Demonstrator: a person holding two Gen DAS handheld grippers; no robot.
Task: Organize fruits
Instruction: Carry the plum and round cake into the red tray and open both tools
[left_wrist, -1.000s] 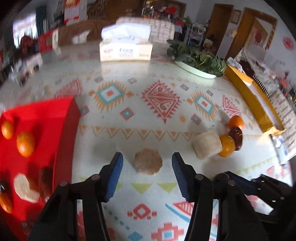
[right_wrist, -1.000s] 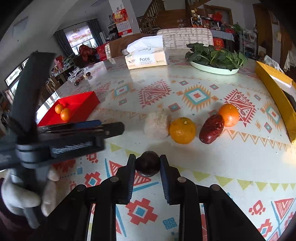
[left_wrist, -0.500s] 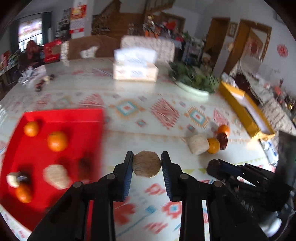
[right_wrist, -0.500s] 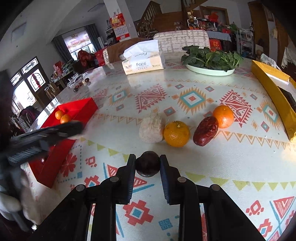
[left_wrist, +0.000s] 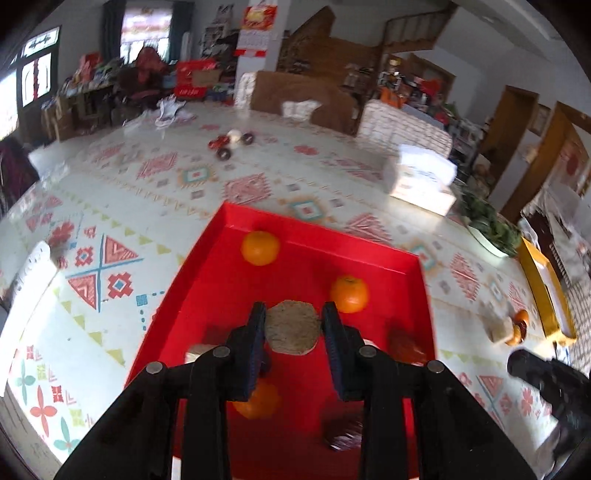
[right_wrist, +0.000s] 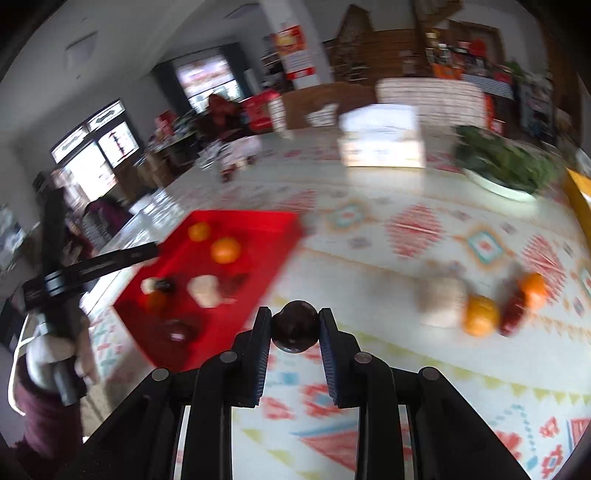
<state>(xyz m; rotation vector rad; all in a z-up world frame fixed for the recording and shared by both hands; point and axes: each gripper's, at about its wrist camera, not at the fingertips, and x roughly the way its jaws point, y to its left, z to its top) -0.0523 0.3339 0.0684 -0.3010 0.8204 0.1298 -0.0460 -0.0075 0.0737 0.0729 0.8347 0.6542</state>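
While blur smears both views, left gripper (left_wrist: 293, 326) clamps a tan disc (left_wrist: 293, 328), right gripper (right_wrist: 295, 326) a dark fruit (right_wrist: 294, 326).

Red tray (left_wrist: 369, 243) holding bright orange fruits (left_wrist: 259, 248); cream surface (left_wrist: 122, 206) patterned with red, teal and yellow diamonds and triangles; black hand-held gripper (right_wrist: 295, 326) with blue pads around a dark brown fruit (right_wrist: 294, 326)

Light: bright daylight from windows (right_wrist: 107, 147) at left.
Glare: sheen on tablecloth (left_wrist: 110, 177).
Blur: right wrist view smeared; left sharper.
Edges: fisheye bending, black vignette corners.
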